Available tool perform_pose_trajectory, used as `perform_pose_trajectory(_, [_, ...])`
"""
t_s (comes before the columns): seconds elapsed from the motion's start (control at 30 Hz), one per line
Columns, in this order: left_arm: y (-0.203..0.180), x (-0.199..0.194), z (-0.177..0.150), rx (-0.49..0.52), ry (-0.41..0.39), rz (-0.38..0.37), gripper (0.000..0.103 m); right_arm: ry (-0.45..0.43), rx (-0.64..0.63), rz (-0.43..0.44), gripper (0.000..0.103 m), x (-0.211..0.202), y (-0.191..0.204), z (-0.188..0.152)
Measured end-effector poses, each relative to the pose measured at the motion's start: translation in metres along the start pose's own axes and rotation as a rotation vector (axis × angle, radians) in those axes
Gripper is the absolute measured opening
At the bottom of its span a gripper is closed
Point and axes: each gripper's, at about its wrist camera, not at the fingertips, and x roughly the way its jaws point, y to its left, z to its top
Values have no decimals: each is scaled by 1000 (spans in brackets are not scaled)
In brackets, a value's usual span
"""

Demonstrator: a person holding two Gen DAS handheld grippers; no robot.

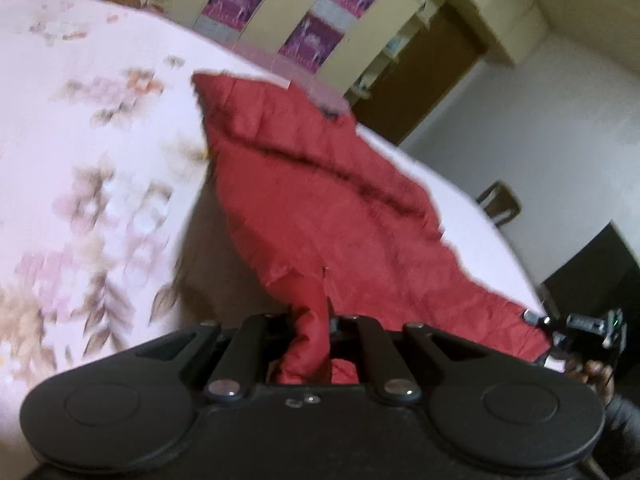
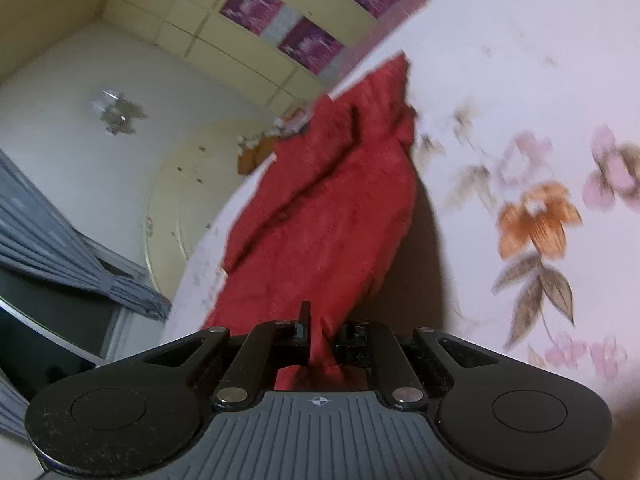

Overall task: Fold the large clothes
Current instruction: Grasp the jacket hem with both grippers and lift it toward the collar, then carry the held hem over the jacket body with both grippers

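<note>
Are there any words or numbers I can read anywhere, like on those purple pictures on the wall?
No words or numbers can be read in either view.
Purple posters on the wall: light marks, too blurred to read.
Right gripper, holding the red garment: only a small compass-like symbol on its grey body, no letters.
Floral bedsheet: flowers only, no writing.

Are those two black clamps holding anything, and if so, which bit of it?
Yes. The left gripper and right gripper are each shut on a bunched edge of the same red garment, which trails away over the floral bedsheet.
</note>
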Motion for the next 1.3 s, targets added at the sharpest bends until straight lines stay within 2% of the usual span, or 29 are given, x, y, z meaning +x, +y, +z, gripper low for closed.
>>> perform_pose_trajectory(0.23, [-21, -2, 75, -27, -165, -72, 6, -119, -42, 74, 6, 10, 39, 60])
perform_pose_trajectory(0.4, [-27, 25, 148, -64, -231, -102, 6, -178, -5, 93, 6, 35, 59, 124])
perform_pose_trajectory(0.53, [-23, 67, 205, -40, -211, -67, 6, -200, 24, 76, 6, 74, 63, 179])
perform_pose_trajectory(0.67, [2, 126, 248, -65, -130, -33, 6, -190, 83, 48, 6, 126, 49, 228])
perform_pose_trajectory(0.83, [43, 193, 275, -116, -38, -13, 7, -149, 118, -30, 6, 190, 16, 272])
perform_pose_trajectory(0.93, [67, 221, 281, -150, -29, -42, 18, -136, 144, -62, 7, 223, -8, 286])
perform_pose_trajectory(0.97, [76, 228, 283, -176, -34, -73, 26, -140, 163, -57, 11, 233, -17, 291])
perform_pose_trajectory(1.0, [83, 234, 286, -202, -34, -86, 42, -151, 179, -62, 39, 237, -27, 293])
perform_pose_trajectory(1.03, [87, 239, 287, -216, -38, -95, 56, -189, 187, -89, 83, 241, -33, 295])
perform_pose_trajectory(1.07, [89, 241, 288, -215, -59, -82, 82, -237, 173, -108, 88, 239, -36, 296])
perform_pose_trajectory(1.1, [90, 241, 289, -204, -85, -57, 87, -255, 160, -110, 88, 241, -39, 297])
perform_pose_trajectory(1.13, [91, 242, 290, -194, -98, -40, 87, -260, 169, -118, 88, 244, -43, 299])
perform_pose_trajectory(1.2, [96, 243, 292, -186, -89, -52, 87, -269, 152, -137, 88, 247, -49, 303])
perform_pose_trajectory(1.3, [99, 249, 293, -94, -20, 27, 86, -219, 60, -212, 88, 259, -52, 305])
